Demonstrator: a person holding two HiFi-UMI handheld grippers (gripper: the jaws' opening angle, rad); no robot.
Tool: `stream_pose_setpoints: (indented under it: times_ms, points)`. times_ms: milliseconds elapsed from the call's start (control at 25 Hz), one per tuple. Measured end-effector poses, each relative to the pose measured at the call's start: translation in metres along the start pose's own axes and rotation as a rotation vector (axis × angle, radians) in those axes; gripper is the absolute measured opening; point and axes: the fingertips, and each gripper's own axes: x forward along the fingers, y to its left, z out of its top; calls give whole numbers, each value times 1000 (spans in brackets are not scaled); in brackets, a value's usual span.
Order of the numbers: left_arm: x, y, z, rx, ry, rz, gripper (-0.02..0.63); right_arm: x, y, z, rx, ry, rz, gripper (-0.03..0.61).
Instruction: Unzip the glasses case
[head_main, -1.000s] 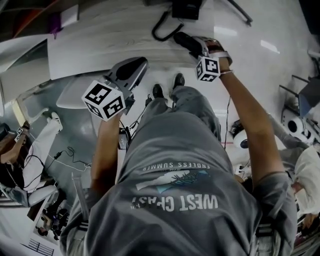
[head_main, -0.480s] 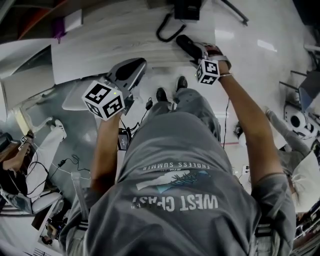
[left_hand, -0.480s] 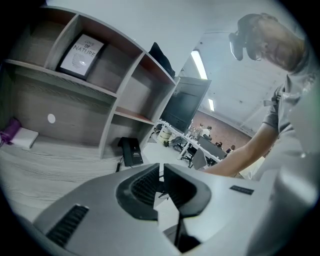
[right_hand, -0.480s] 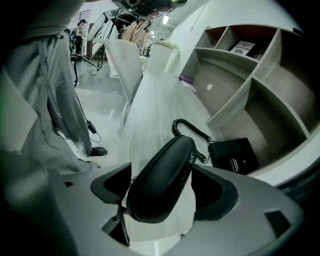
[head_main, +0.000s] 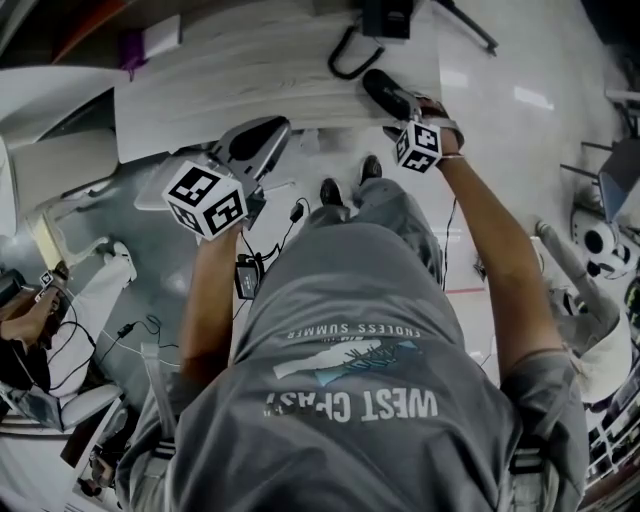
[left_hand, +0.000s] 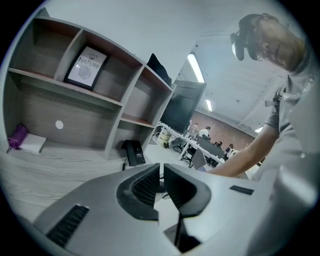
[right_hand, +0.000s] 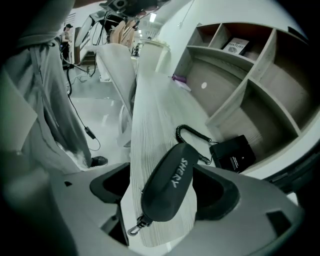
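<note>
Opening wider than a second ago, the right gripper (right_hand: 164, 192) straddles the closed glasses case (right_hand: 170, 175), which lies on the pale worktop (right_hand: 150, 125) near a coiled cord (right_hand: 192, 137); the left gripper (left_hand: 162, 182), jaws together and empty, hangs beside the worktop's edge

Dark oval glasses case (right_hand: 167, 187) lies closed on wooden desk (right_hand: 150, 127).

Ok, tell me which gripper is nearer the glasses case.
Right. The right gripper, jaws just opening, straddles the glasses case; the shut left gripper hangs apart, further left.
</note>
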Motion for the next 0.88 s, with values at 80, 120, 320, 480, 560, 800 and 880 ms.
stream_pose_setpoints:
  times_ms: [80,120,320,480,560,800,880]
  points:
    - [-3,0,2,8,-15,-3,12,-13,-6,11,42,-36,-29,394]
    - [-5,0,3,14,-23,-7,12,-22,-11,19,68,-61,-51,385]
    - [-11,-6,11,44,-61,-25,12,-99,-39,77,264,-273,-176,306]
    - [-26,-17,19,68,-98,-38,12,-189,-53,132,468,-467,-237,199]
    - [-29,-23,27,86,-122,-48,12,-232,-61,149,587,-546,-248,132]
    - [-50,-42,50,231,-191,-25,12,-341,-62,182,847,-799,-254,8]
    - [-65,-54,57,305,-220,1,11,-374,-50,194,849,-843,-262,8]
